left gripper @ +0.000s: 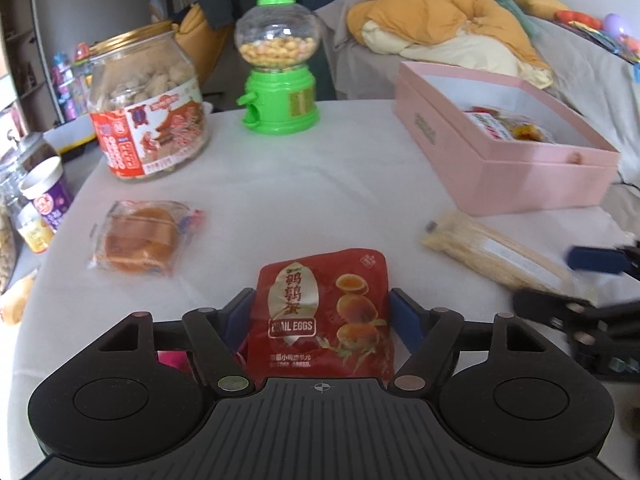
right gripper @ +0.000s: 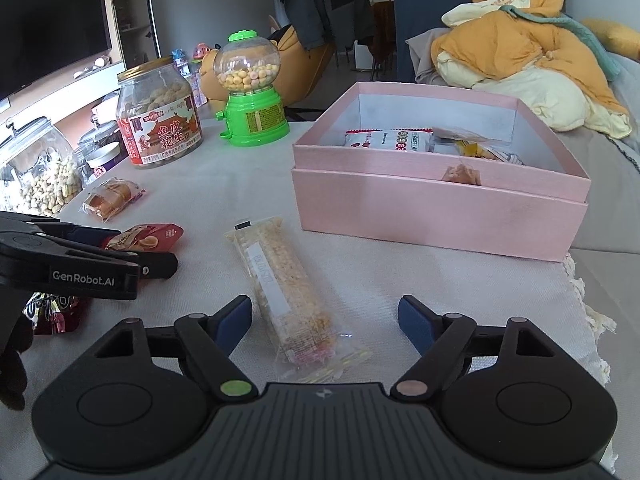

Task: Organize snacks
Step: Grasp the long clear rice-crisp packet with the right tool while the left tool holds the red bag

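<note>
Right in front of the left wrist camera, the left hand-held gripper stands wide open. A red bag of quail eggs lies flat on the table between its two blue pads. The bag fills most of the gap, and I cannot tell if the pads touch its edges. They do not squeeze it.

Far to the left, at the table's edge, stands a small purple cup. Next to it, on the table, lies a clear pack with a round brown cake inside. Behind the cake stands a big clear jar of peanuts with a red label. To the right of the jar stands a green candy machine with a round clear top full of little balls.

Further right lies a long yellow snack bar in a clear wrapper. The right hand-held gripper is wide open too. The near end of the bar lies between its blue pads, closer to the left one, and neither pad touches it.

Behind the bar sits a pink box with no lid on. A few snack packs already lie inside it. Behind the table is a sofa with a yellow blanket piled on it.
</note>
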A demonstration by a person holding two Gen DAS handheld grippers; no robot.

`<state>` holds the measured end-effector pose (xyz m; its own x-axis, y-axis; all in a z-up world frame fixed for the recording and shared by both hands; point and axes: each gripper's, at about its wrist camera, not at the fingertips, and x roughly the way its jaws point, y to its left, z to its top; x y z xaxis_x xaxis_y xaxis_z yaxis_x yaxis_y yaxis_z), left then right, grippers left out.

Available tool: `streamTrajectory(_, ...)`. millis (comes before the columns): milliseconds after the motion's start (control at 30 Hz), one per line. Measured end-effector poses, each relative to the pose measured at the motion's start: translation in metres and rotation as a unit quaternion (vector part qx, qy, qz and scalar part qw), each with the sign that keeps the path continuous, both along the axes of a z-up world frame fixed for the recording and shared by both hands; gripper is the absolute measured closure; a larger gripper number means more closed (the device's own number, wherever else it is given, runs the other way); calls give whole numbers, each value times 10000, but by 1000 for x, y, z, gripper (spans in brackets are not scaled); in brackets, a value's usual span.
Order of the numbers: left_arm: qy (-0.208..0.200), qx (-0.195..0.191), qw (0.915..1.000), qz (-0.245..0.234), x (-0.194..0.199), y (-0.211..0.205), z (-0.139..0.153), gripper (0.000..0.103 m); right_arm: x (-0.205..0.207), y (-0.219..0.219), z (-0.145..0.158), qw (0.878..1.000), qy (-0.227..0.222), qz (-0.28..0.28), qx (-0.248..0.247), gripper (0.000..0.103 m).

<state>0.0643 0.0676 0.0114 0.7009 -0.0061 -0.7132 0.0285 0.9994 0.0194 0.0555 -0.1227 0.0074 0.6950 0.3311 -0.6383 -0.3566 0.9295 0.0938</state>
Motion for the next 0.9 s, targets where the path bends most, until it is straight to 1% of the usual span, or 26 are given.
streamTrajectory(100,-6,11,9995,-309,-14,-12,0,26,2,6,0,9998,1,-2,-185,22)
streamTrajectory(167,-23,94,9989,-468,-23,-19,-1,26,4,11,0,9994,-15,4,-349,22)
streamTrajectory(233,-20,79,9986,-519,-28,-22,-1,26,8,17,1,9988,-75,106,-462,29)
streamTrajectory(267,-7,56,9986,-530,-30,-23,-1,26,9,20,3,9986,-113,196,-488,40)
streamTrajectory(300,2,45,9985,-546,-31,-24,0,26,9,23,4,9981,-135,294,-528,56)
streamTrajectory(367,18,36,9983,-576,-32,-25,0,26,6,30,8,9965,-138,494,-659,67)
streamTrajectory(433,20,33,9982,-607,-35,-27,0,26,1,31,10,9948,-160,590,-815,69)
streamTrajectory(533,21,-14,9978,-665,-37,-31,1,27,-10,19,13,9951,-44,643,-756,71)
streamTrajectory(567,24,-36,9975,-704,-38,-34,1,27,-15,12,14,9953,-24,612,-744,75)
streamTrajectory(733,22,-133,9960,-884,-43,-49,0,27,-36,-34,15,9969,86,397,-671,75)
streamTrajectory(833,-16,-374,9951,-916,-44,-59,3,27,-41,-58,18,9978,187,321,-552,75)
streamTrajectory(900,-132,-454,9941,-980,-44,-66,10,27,-40,-70,22,9982,238,282,-466,75)
